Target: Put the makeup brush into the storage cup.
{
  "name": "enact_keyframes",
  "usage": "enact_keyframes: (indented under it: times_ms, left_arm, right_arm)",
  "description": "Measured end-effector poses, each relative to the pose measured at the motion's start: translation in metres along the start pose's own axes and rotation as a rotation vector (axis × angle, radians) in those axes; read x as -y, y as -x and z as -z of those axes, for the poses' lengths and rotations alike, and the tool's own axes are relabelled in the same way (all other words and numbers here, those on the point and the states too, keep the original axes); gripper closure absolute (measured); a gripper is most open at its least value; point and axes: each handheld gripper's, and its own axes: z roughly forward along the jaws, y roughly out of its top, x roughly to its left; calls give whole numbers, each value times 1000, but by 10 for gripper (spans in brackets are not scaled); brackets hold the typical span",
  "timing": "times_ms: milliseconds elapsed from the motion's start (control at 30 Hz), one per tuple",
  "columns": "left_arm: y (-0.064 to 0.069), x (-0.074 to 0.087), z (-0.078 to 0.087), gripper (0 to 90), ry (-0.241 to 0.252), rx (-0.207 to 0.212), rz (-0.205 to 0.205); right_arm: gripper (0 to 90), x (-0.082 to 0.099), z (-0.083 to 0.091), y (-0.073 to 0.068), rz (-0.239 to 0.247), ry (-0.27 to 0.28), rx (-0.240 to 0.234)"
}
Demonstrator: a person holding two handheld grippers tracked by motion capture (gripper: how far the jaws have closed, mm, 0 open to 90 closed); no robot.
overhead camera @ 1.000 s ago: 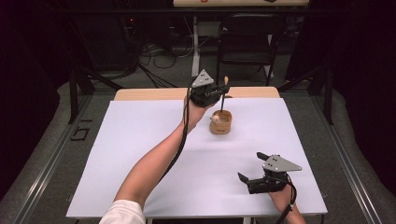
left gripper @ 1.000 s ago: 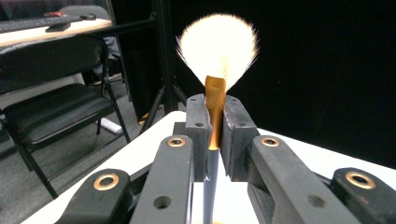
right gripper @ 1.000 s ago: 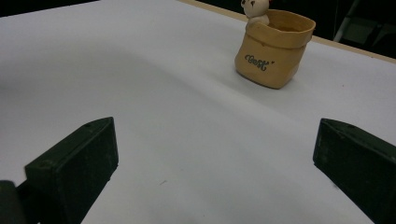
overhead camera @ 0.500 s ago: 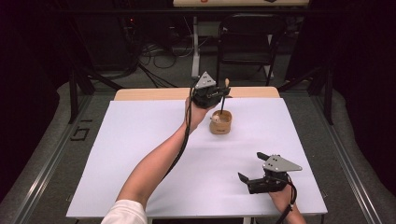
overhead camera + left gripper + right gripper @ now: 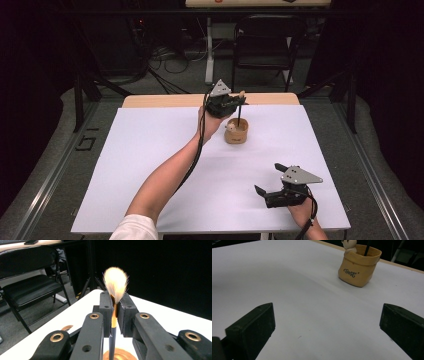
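A dark room with a folding chair (image 5: 265, 40) and cables on the floor lies behind the white-topped counter (image 5: 150, 150), whose wooden far edge shows past the sheet. The left hand-held gripper (image 5: 235, 104) hangs over the far middle of the counter, its jaws closed narrow on the gold ferrule of a makeup brush (image 5: 115, 287); in the left gripper view the pale bristle tuft stands up above the pads and the dark handle runs straight down between them. Below it, the handle's lower end reaches into a small tan pouch-shaped holder (image 5: 236, 131) standing upright on the counter, with a little bear figure (image 5: 349, 245) at its rim and lettering on its side. Against the picture from a second ago, this hand-held gripper sits a touch lower and closer over the holder, and the brush handle now looks to enter the holder's mouth; the holder itself has not shifted. The person's left forearm (image 5: 170, 175) stretches across the sheet from the near edge, cable trailing along it. The right hand-held gripper (image 5: 264, 186) rests near the near right corner, well apart from the holder, jaws spread wide with nothing between them, and it lies where it lay before.
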Motion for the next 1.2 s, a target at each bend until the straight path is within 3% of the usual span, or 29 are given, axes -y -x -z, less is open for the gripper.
enact_keyframes:
  times_ms: [67,100,167,200,233,267,300,533,1200]
  left_arm:
    - [-1,0,0,809,-8,17,4]
    - [-1,1,-2,569,-36,35,4]
    - [0,1,-1,340,-58,23,5]
    - [0,1,-1,272,-58,23,5]
    - [0,1,2,272,-60,2,-3]
    - [0,1,5,178,-59,9,-12]
    - [0,1,7,150,-59,7,-17]
    - [1,2,28,100,-70,23,-56]
    - [11,13,89,22,-22,45,-93]
  right_arm:
    - [0,0,0,0,0,-1,0]
    - [0,0,0,0,-1,-1,0]
    - [0,0,0,0,1,-1,1]
    - [0,0,0,0,1,-1,1]
    - [0,0,0,0,2,-2,1]
    - [0,0,0,0,2,5,4]
    - [0,0,1,0,2,-4,3]
    - [0,-1,2,1,-5,7,15]
    - [0,-3,7,2,0,42,31]
